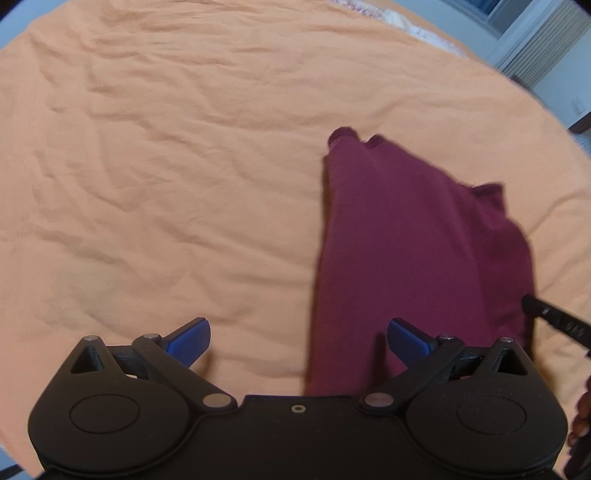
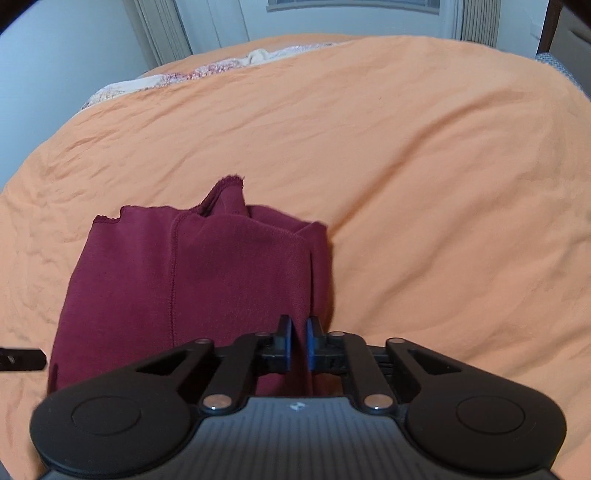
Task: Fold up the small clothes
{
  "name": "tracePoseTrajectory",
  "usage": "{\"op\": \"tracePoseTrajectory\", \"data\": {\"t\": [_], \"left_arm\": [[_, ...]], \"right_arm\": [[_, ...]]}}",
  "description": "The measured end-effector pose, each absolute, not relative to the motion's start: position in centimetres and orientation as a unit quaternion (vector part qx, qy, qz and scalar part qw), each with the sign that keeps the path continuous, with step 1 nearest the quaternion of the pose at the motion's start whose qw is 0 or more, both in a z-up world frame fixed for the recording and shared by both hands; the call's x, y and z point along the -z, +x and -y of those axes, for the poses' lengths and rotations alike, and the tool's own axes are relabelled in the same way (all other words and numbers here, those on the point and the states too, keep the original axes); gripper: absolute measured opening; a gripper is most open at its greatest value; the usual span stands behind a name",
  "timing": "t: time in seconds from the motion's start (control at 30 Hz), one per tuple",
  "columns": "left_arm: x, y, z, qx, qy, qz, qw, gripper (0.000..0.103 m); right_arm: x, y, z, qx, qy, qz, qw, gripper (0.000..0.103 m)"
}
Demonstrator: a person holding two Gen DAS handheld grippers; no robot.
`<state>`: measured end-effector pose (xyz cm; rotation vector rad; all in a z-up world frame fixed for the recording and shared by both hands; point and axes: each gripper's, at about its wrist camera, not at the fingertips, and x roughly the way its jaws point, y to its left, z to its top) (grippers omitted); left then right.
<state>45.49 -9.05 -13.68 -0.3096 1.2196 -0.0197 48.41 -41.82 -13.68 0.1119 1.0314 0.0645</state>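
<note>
Right hand-held gripper (image 2: 299, 345) pinches the half-folded maroon garment (image 2: 192, 280) over the bed (image 2: 424, 166); left hand-held gripper (image 1: 299, 341) wide, empty; folding unfinished.

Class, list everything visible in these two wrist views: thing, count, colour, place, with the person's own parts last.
Garment: one, maroon, partly folded on the bedsheet, near edge lifted.
Bedsheet: one, orange, wrinkled, covering the bed.
Patterned bedding: one, white and pink, at the bed's far end.
Window: one, white-framed, beyond the bed.
Left gripper: one, black with blue fingers, open beside the garment.
Right gripper: one, black with blue fingers, shut on the garment's near edge.
</note>
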Motion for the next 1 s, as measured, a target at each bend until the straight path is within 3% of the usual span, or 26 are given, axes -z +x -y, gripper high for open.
{"op": "tracePoseTrajectory", "data": {"t": [0.4, 0.43, 0.5, 0.53, 0.57, 0.73, 0.9, 1.0], "left_arm": [[15.7, 47.3, 10.0, 0.033, -0.131, -0.582, 0.802, 0.102], [15.8, 47.4, 10.0, 0.035, -0.131, -0.584, 0.8, 0.102], [16.0, 47.9, 10.2, 0.036, -0.131, -0.588, 0.798, 0.102], [16.2, 48.1, 10.3, 0.038, -0.13, -0.589, 0.797, 0.102], [16.3, 48.3, 10.3, 0.04, -0.127, -0.591, 0.795, 0.102], [17.0, 48.8, 10.3, 0.051, -0.121, -0.601, 0.788, 0.102], [17.8, 49.4, 10.6, 0.051, -0.119, -0.61, 0.781, 0.103], [18.0, 49.4, 10.8, 0.049, -0.117, -0.613, 0.78, 0.103]], "right_arm": [[15.0, 49.6, 42.7, -0.01, 0.065, -0.51, 0.858, 0.009], [14.9, 49.6, 42.7, -0.01, 0.068, -0.511, 0.857, 0.016], [14.9, 49.6, 42.9, -0.015, 0.068, -0.513, 0.856, 0.039], [14.8, 49.5, 43.2, -0.02, 0.068, -0.512, 0.856, 0.058], [14.7, 49.4, 43.4, -0.027, 0.069, -0.511, 0.857, 0.067], [14.4, 49.5, 44.6, -0.068, 0.113, -0.507, 0.852, 0.088], [15.7, 50.8, 44.7, -0.076, 0.143, -0.529, 0.833, 0.088], [18.0, 51.4, 45.1, -0.068, 0.182, -0.553, 0.81, 0.097]]}}
